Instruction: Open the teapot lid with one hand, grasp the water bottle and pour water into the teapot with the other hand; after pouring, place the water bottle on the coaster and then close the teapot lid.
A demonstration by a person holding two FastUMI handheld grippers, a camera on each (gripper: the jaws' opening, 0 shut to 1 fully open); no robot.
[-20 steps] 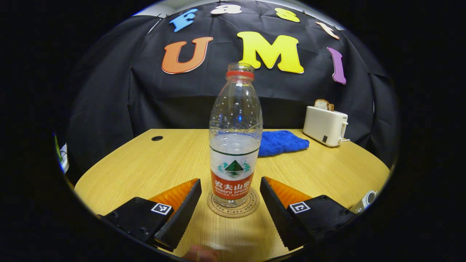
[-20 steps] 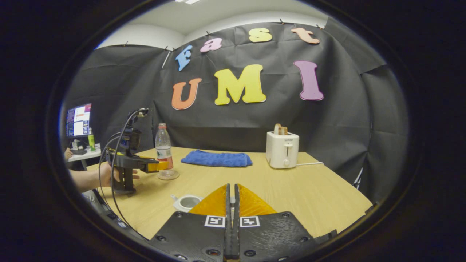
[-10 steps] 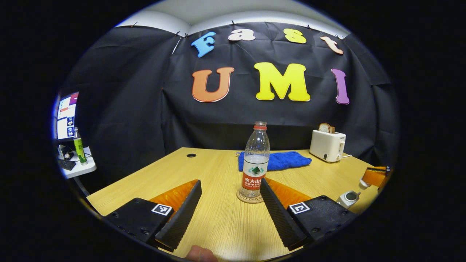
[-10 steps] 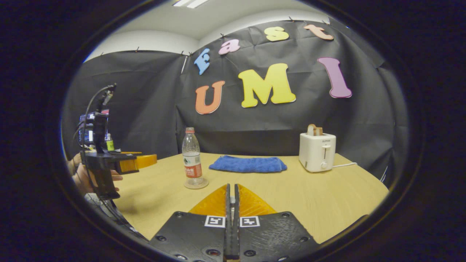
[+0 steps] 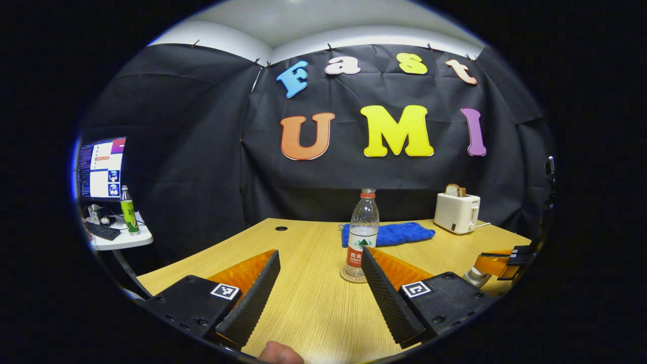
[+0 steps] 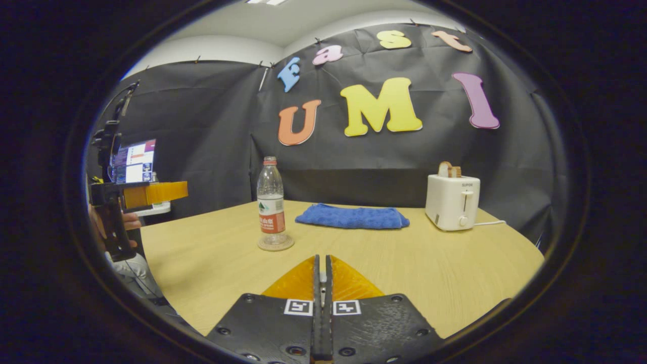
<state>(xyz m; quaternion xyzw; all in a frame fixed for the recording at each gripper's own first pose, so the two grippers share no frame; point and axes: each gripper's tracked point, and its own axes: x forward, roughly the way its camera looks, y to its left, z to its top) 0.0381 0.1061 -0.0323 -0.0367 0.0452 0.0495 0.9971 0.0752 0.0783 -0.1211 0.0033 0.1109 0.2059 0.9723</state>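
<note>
The clear water bottle [image 5: 363,232] with a red label stands upright on the round coaster [image 5: 352,276] in the left gripper view. It has no cap and is partly filled. My left gripper [image 5: 319,253] is open and well short of the bottle, holding nothing. In the right gripper view the bottle [image 6: 271,205] and coaster [image 6: 275,245] stand left of centre. The left gripper [image 6: 179,191] is far left there, held by a hand [image 6: 129,222]. My right gripper [image 6: 322,265] is shut, with a small pale bit of the teapot lid [image 6: 322,276] pinched between its fingers. From the left gripper view, the right gripper [image 5: 480,265] hovers over a white piece [image 5: 472,277].
A blue towel [image 6: 352,217] lies behind the bottle, and a white toaster [image 6: 451,202] with bread stands at the back right of the wooden table [image 6: 404,273]. Off the table's left side is a small shelf with a monitor [image 5: 101,169] and a green bottle [image 5: 129,212].
My left gripper has drawn back from the bottle, which stays standing on the coaster. The right gripper stays shut; its view has lifted and the open teapot has left it.
</note>
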